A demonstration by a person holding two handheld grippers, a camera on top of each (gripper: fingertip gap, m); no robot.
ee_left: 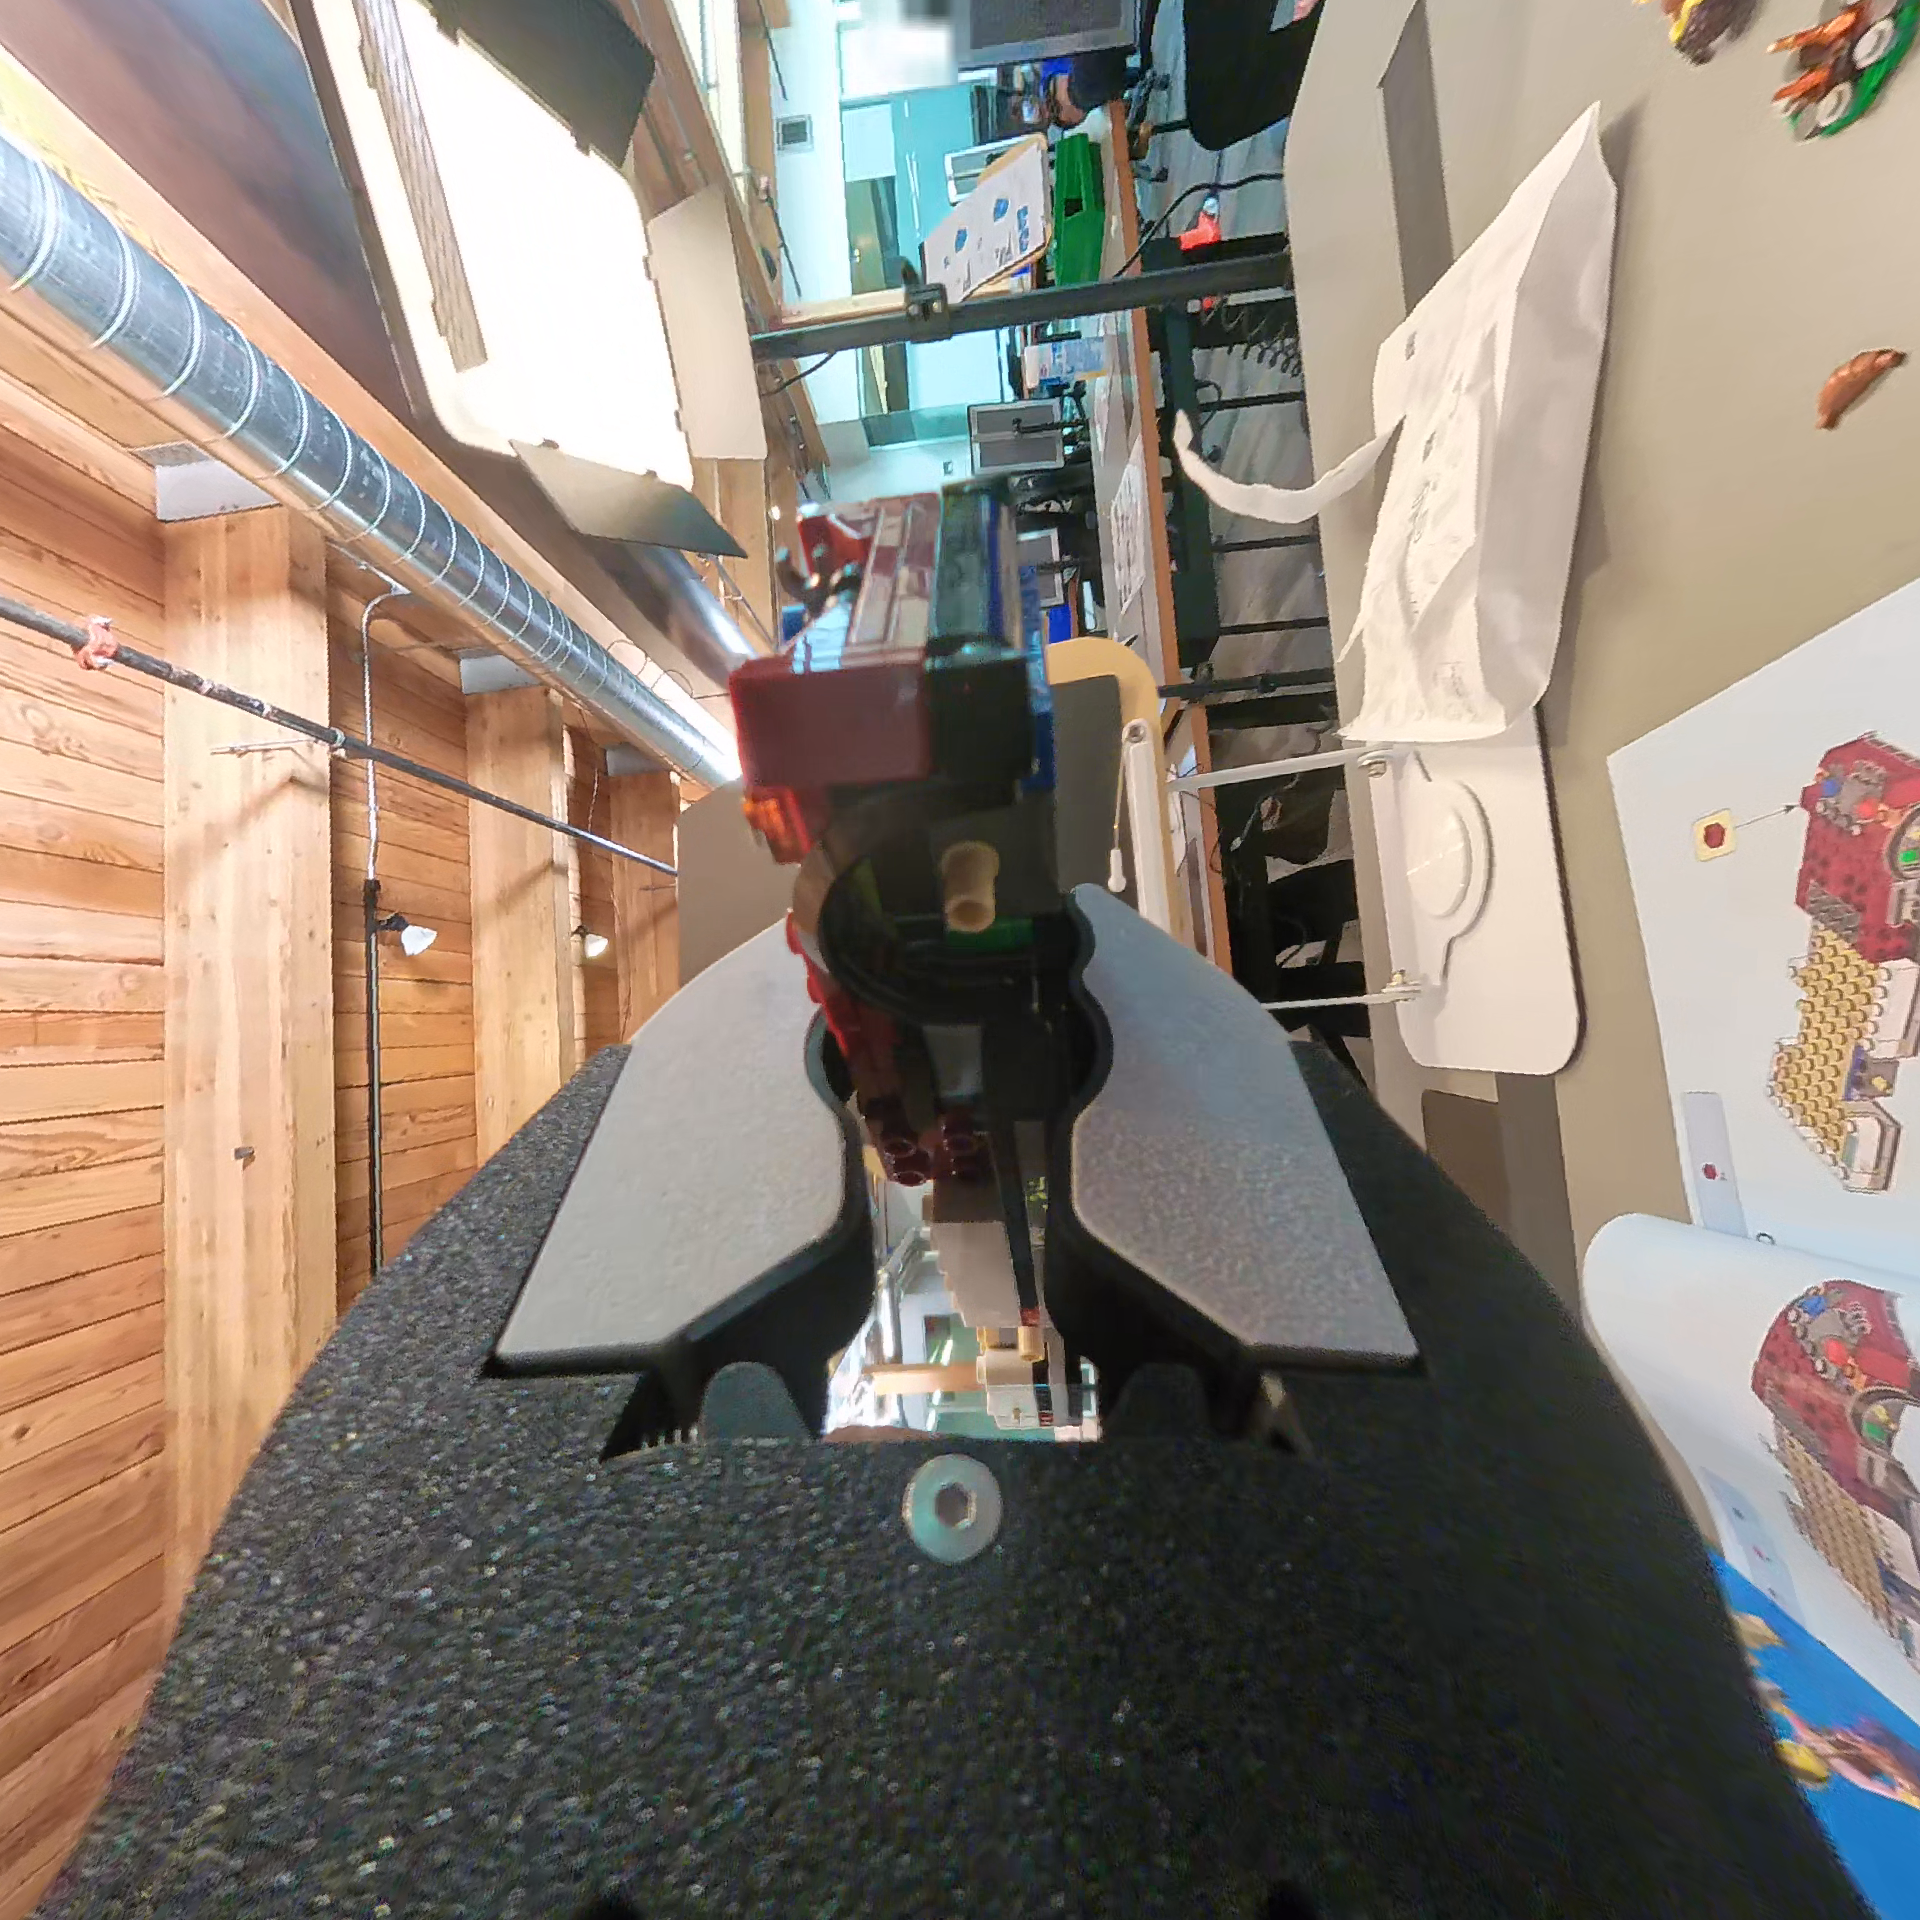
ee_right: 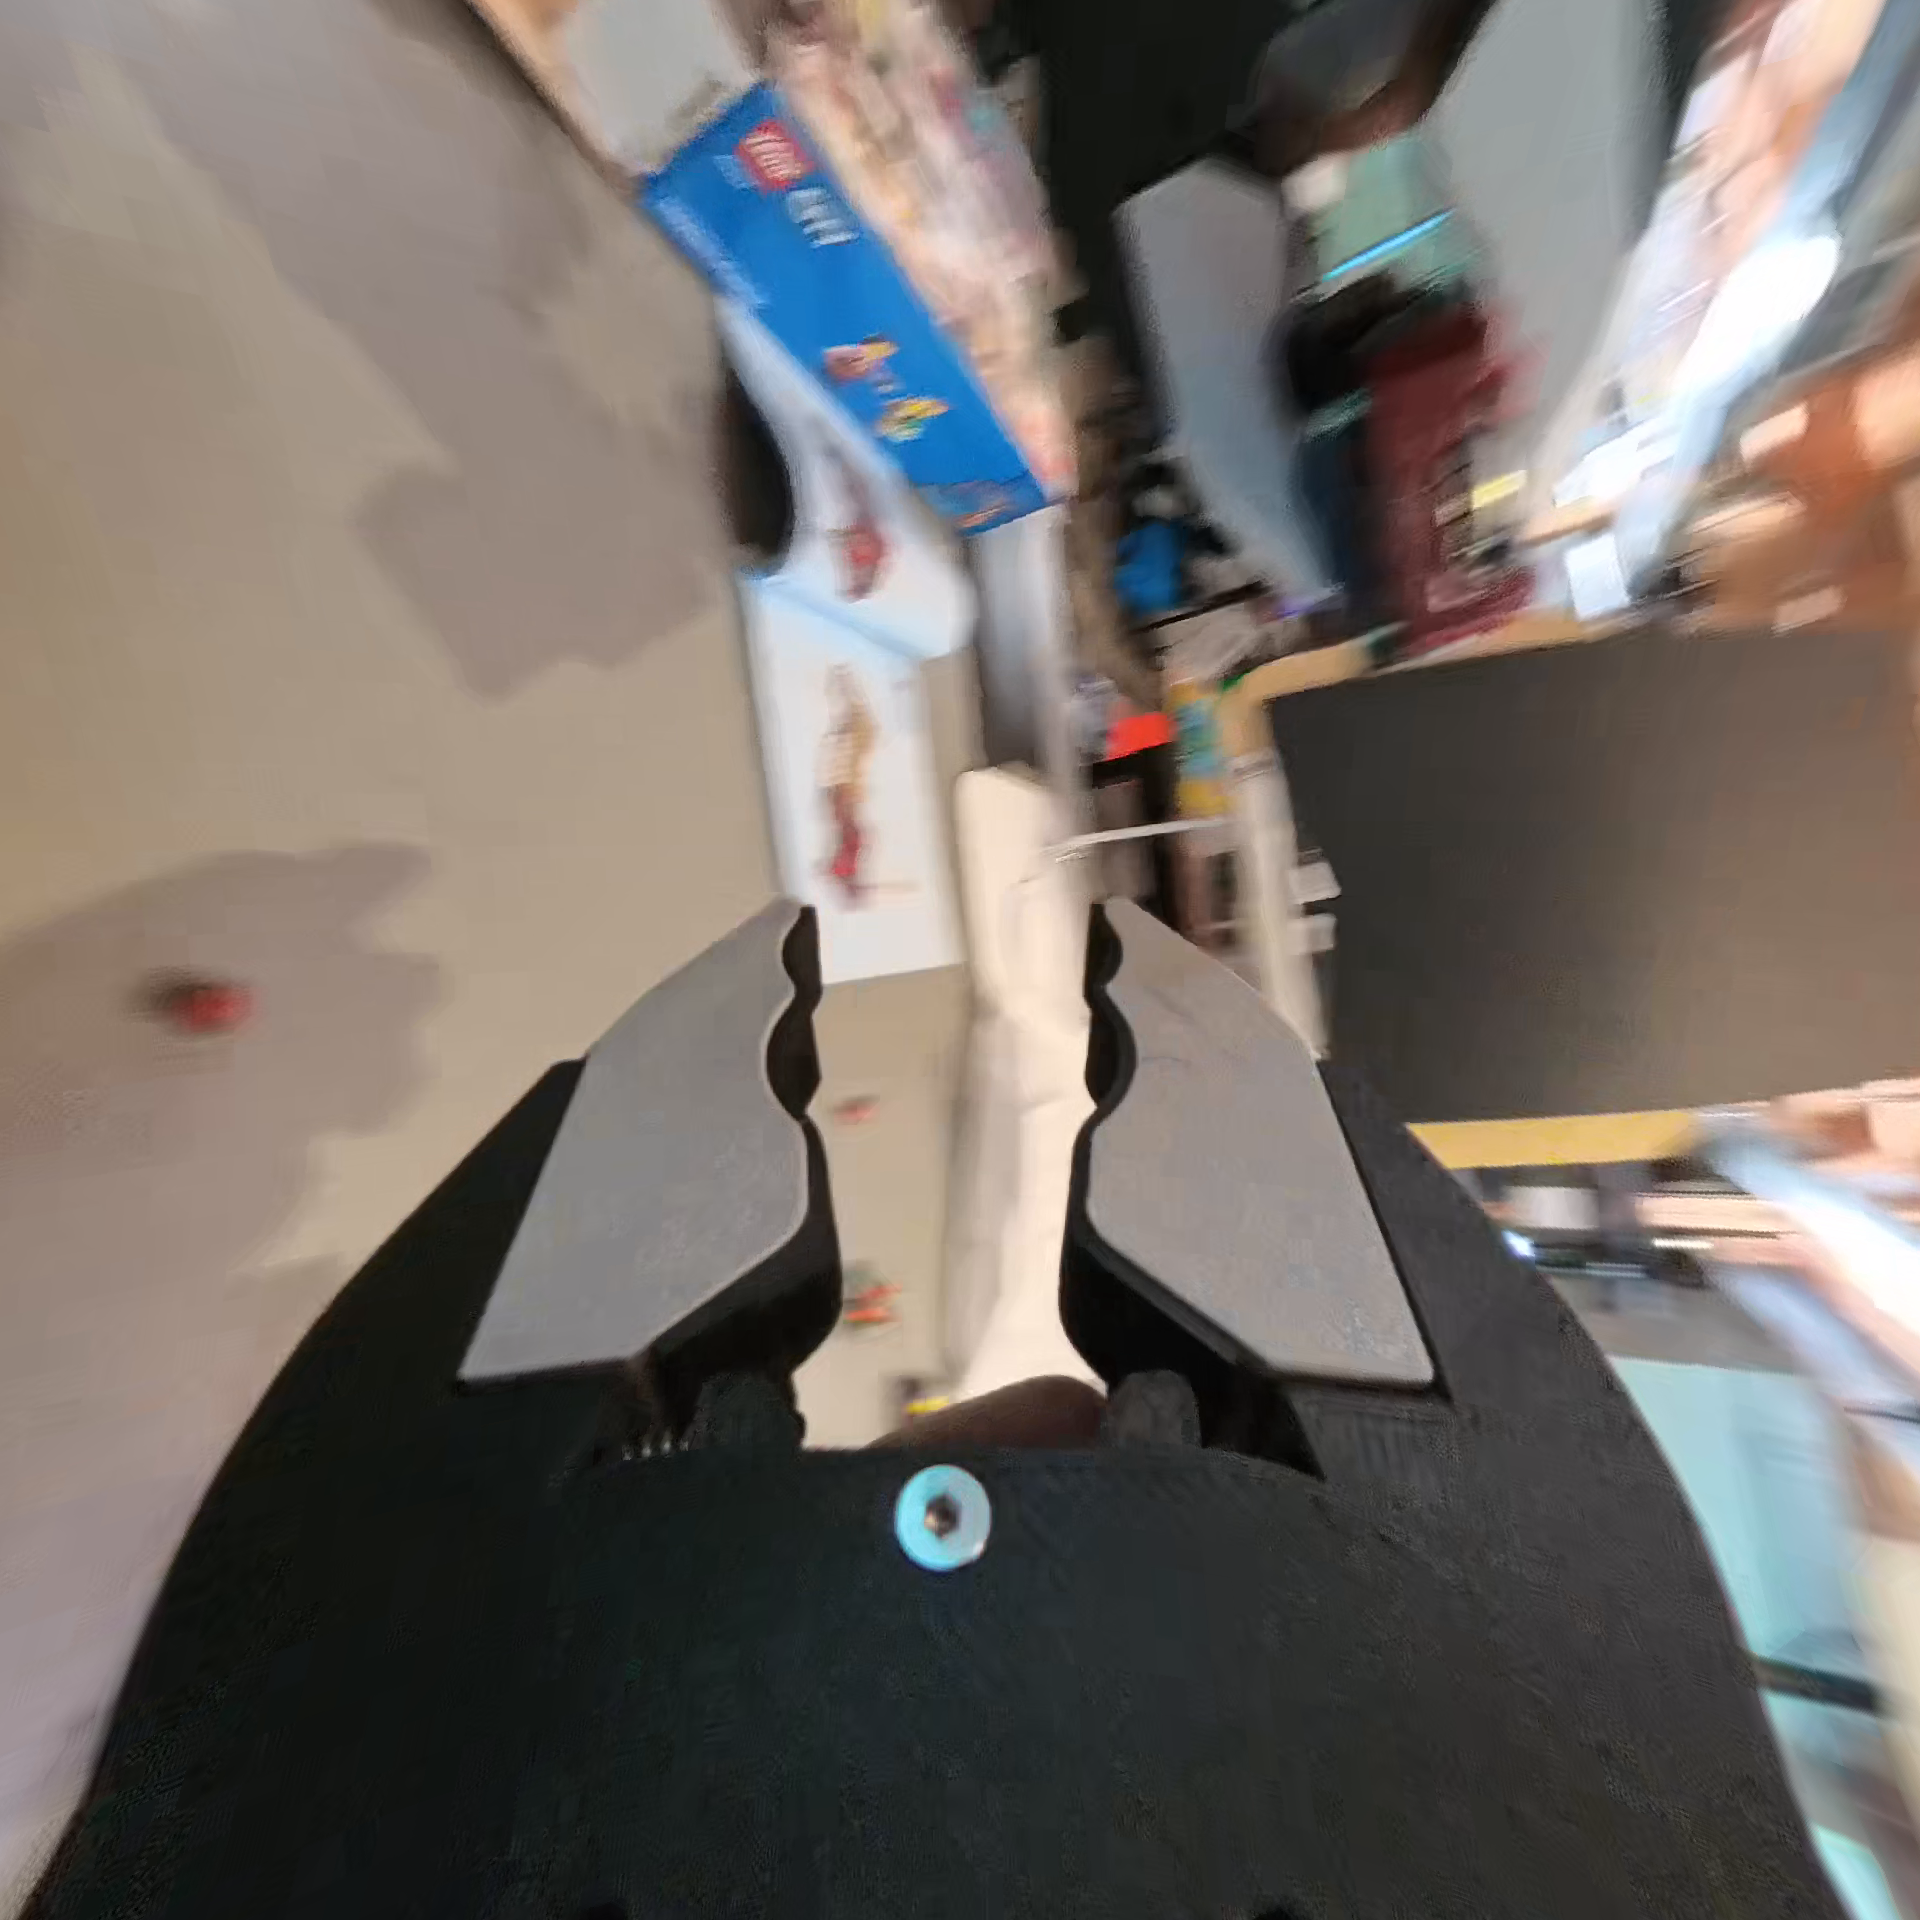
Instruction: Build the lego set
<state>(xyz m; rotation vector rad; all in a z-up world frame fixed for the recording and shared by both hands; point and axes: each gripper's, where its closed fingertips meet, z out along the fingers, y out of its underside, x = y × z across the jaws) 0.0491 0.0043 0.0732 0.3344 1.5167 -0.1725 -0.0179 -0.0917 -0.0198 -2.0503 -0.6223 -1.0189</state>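
Left wrist view: brick model (ee_left: 914,831) clamped between left gripper (ee_left: 945,997) fingers.

brick model (ee_left: 914,790), between the left tongs' fingers: dark red, black, blue edge, tan peg, orange bit
left fingers (ee_left: 717,1122): grey faces, black speckled body
paper bag (ee_left: 1475,436), right of the left tongs: white, faint grey print
instruction pages (ee_left: 1808,935), far right: pale, red-and-tan drawings
wall, left: warm wood planks
box (ee_right: 831,301), ahead of the right tongs: blue
table (ee_right: 312,520): beige
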